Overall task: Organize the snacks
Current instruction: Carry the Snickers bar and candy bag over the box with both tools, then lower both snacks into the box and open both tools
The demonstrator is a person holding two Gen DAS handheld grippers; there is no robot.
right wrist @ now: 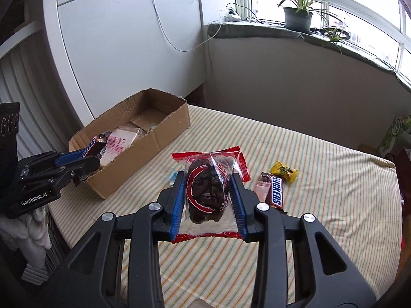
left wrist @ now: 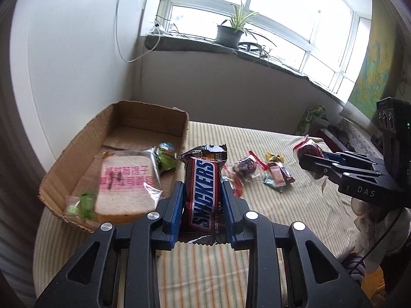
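Observation:
My left gripper [left wrist: 203, 192] is shut on a Snickers bar [left wrist: 204, 190] and holds it above the striped table, just right of the cardboard box [left wrist: 77, 154]. The box holds a wrapped bread slice [left wrist: 125, 184] and small green candies [left wrist: 84, 204]. My right gripper [right wrist: 208, 192] is shut on a clear red-edged packet of dark dried fruit [right wrist: 208, 190], held above the table's middle. In the right wrist view the left gripper [right wrist: 77, 164] sits at the box's near corner [right wrist: 143, 151] with its Snickers [right wrist: 93, 145].
Loose snacks lie on the striped cloth [left wrist: 257, 256]: a red-edged packet [left wrist: 245, 166], a small Snickers [right wrist: 276, 192], a yellow candy [right wrist: 283, 170], a green one [left wrist: 269, 182]. A green bag [left wrist: 310, 118] stands far right. A windowsill with a plant [left wrist: 231, 30] runs behind.

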